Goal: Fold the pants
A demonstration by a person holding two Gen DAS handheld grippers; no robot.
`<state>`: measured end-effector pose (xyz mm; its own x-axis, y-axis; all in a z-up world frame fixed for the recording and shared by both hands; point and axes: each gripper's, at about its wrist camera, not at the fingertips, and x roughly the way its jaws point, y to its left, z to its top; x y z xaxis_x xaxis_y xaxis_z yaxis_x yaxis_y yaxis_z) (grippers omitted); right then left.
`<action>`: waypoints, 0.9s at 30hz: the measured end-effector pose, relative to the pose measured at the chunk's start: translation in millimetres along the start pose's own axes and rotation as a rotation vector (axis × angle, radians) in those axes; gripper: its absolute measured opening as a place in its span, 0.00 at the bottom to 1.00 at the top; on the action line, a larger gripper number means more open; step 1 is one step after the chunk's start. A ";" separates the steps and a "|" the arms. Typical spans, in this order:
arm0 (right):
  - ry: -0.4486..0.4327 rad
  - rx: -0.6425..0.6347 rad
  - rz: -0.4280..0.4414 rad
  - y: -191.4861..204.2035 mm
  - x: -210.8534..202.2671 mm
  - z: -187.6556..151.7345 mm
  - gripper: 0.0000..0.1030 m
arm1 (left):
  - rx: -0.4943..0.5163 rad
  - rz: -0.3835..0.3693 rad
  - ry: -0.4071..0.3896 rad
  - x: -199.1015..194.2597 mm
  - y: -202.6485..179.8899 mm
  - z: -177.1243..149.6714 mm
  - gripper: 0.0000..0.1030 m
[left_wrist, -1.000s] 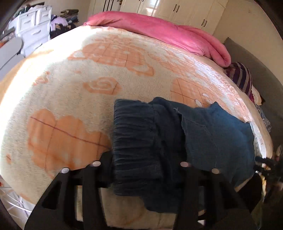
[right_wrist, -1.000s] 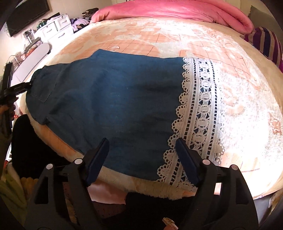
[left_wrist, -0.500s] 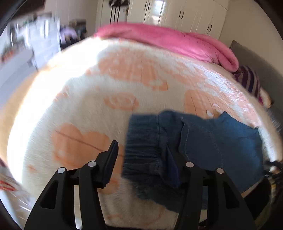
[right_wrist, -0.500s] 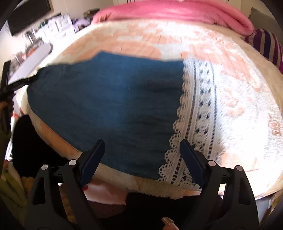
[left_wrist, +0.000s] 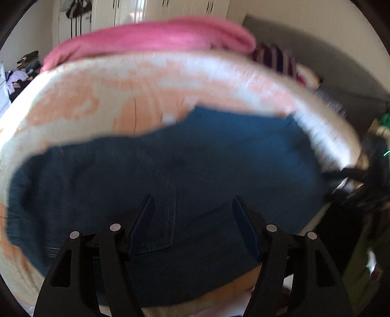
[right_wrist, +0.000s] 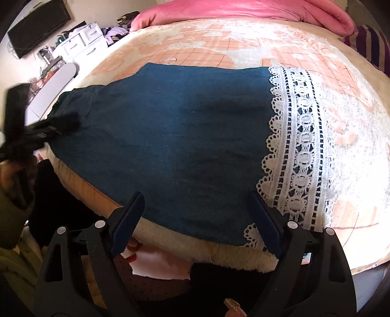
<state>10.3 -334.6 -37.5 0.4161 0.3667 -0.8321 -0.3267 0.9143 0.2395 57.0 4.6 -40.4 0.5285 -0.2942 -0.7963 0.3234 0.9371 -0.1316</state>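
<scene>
Dark blue denim pants with a white lace hem band lie flat on the bed near its front edge. In the left wrist view the pants fill the middle, blurred, with a stitched pocket seam visible. My left gripper is open and empty just above the pants' waist end. It also shows in the right wrist view, over the far left end of the pants. My right gripper is open and empty, hovering over the pants' near edge beside the lace.
The bed has a cream and orange blanket. A pink duvet lies at the head, a striped pillow at the right. White drawers and clutter stand beyond the bed's left side.
My left gripper has swung right and moved over the pants; the left view is motion-blurred. The right gripper has barely moved and stays open.
</scene>
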 end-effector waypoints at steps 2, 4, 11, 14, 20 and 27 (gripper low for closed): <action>-0.002 -0.003 0.005 -0.5 -2.0 -0.5 0.78 | -0.022 -0.017 0.002 5.8 5.7 -3.2 0.63; -0.022 0.008 0.017 -2.9 -8.8 0.9 0.78 | -0.022 -0.024 0.009 0.3 6.0 -0.9 0.63; -0.144 0.058 -0.031 -24.1 -41.2 12.9 0.79 | -0.011 -0.038 -0.073 -24.6 4.5 33.3 0.63; -0.171 0.093 -0.059 -36.3 -46.9 16.4 0.79 | -0.004 -0.054 -0.093 -25.5 -3.8 51.4 0.63; -0.225 0.149 -0.114 -55.5 -59.5 27.9 0.84 | 0.025 -0.075 -0.082 -16.7 -23.9 72.8 0.81; -0.262 0.161 -0.155 -66.5 -65.8 48.8 0.87 | 0.043 -0.108 -0.079 -5.4 -34.7 88.8 0.88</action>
<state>46.2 -411.2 25.7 0.6608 0.2336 -0.7133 -0.1127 0.9704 0.2134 112.6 -43.0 20.8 0.5480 -0.4087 -0.7298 0.4142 0.8906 -0.1877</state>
